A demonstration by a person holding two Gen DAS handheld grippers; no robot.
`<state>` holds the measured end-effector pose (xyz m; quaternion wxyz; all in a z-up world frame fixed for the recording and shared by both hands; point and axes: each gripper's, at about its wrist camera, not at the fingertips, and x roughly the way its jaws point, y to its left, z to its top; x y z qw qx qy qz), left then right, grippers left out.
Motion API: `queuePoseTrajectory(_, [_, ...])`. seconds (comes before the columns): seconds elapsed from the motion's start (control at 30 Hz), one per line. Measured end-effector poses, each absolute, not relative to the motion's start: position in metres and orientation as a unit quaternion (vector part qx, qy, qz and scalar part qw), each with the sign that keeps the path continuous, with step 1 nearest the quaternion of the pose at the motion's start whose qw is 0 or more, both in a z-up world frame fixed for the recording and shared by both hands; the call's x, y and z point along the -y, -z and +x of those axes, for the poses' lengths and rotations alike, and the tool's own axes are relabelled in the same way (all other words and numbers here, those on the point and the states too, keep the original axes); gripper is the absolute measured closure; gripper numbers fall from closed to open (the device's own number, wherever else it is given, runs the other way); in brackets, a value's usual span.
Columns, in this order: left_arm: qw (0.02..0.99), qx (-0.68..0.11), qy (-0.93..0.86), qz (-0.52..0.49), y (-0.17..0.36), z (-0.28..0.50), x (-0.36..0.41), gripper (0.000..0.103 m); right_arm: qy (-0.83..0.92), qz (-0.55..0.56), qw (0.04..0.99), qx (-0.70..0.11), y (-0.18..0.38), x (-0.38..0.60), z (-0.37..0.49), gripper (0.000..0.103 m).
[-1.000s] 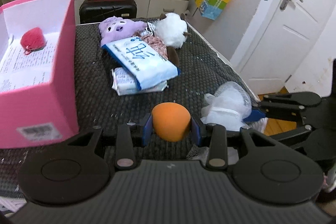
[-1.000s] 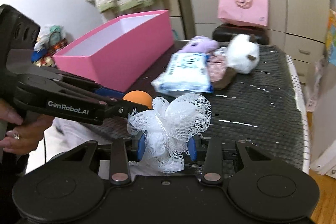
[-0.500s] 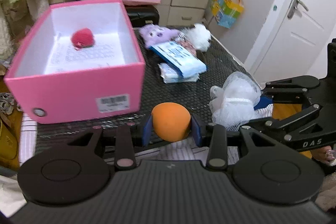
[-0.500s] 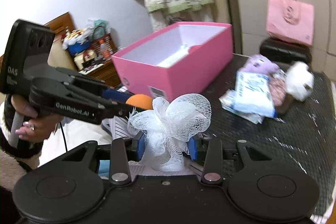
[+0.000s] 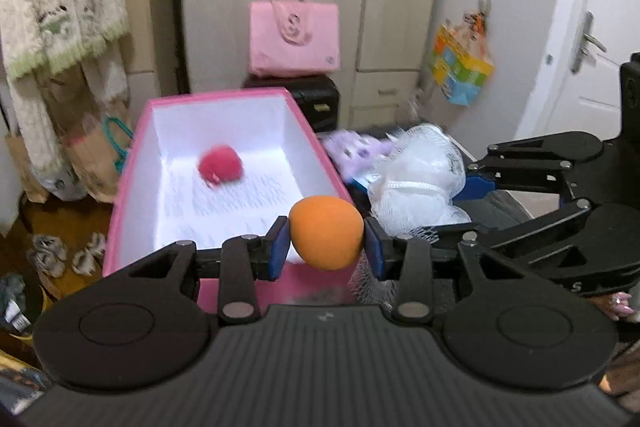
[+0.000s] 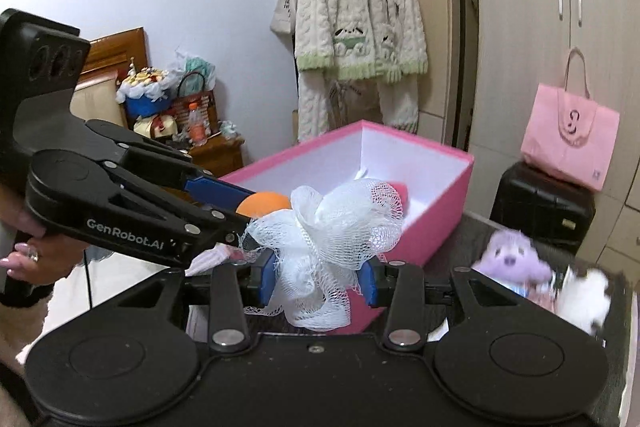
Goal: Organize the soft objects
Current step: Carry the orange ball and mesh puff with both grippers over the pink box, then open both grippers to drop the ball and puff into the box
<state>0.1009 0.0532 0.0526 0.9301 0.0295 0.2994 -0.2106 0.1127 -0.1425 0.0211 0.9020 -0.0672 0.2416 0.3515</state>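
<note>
Orange, smooth and egg-shaped, the foam sponge ball sits clamped at its widest girth between the blue-padded fingers of the left gripper, held above the near wall of the open pink cardboard box. Judged light and compressible; a mid-body hold suits it, though its rounded skin could squirt out under excess squeeze. The white mesh bath pouf is pinched through its gathered middle by the right gripper, whose fingers are closed on it, just beside the box's near corner. It appears nearly weightless, springy, and liable to snag. A red fluffy ball already lies inside the box on printed paper, the print unreadable. A purple plush toy remains on the dark surface. The left gripper's body reads "GenRobot.AI".
</note>
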Motion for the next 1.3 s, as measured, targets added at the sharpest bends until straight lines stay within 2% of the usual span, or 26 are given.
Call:
queuePoseTrajectory(0.23, [0.932,-0.313,0.184,0.020,-0.048,0.160,-0.067,0.064,-0.340,-0.097,0.900,-0.253,-0.024,0.115,0.170,0.056])
queuePoseTrajectory(0.53, [0.912,-0.371,0.174,0.006,-0.026,0.234,-0.092,0.063,-0.371,-0.107,0.864,-0.323,0.003,0.083,0.236,0.056])
queuePoseTrajectory(0.77, [0.906,-0.389,0.164,0.030,-0.012,0.263,-0.092,0.064,-0.377,-0.180,0.847,-0.330,0.017,0.052,0.256,0.051])
queuePoseTrajectory(0.8, [0.907,-0.388,0.160,0.030,-0.010,0.266,-0.091,0.062,-0.375,-0.190,0.846,-0.328,0.019,0.048,0.258,0.050])
queuePoseTrajectory(0.87, [0.907,-0.392,0.155,0.028,-0.006,0.269,-0.092,0.058,-0.371,-0.201,0.845,-0.330,0.022,0.044,0.261,0.042])
queuePoseTrajectory(0.93, [0.907,-0.392,0.149,0.031,-0.005,0.270,-0.094,0.049,-0.367,-0.203,0.845,-0.332,0.025,0.043,0.263,0.040])
queuePoseTrajectory(1.03, [0.913,-0.379,0.144,0.040,-0.009,0.266,-0.097,0.037,-0.362,-0.207,0.846,-0.332,0.025,0.044,0.264,0.028])
queuePoseTrajectory(1.3, [0.920,-0.355,0.165,0.026,-0.027,0.237,-0.111,0.030,-0.351,-0.214,0.853,-0.322,0.012,0.046,0.250,0.020])
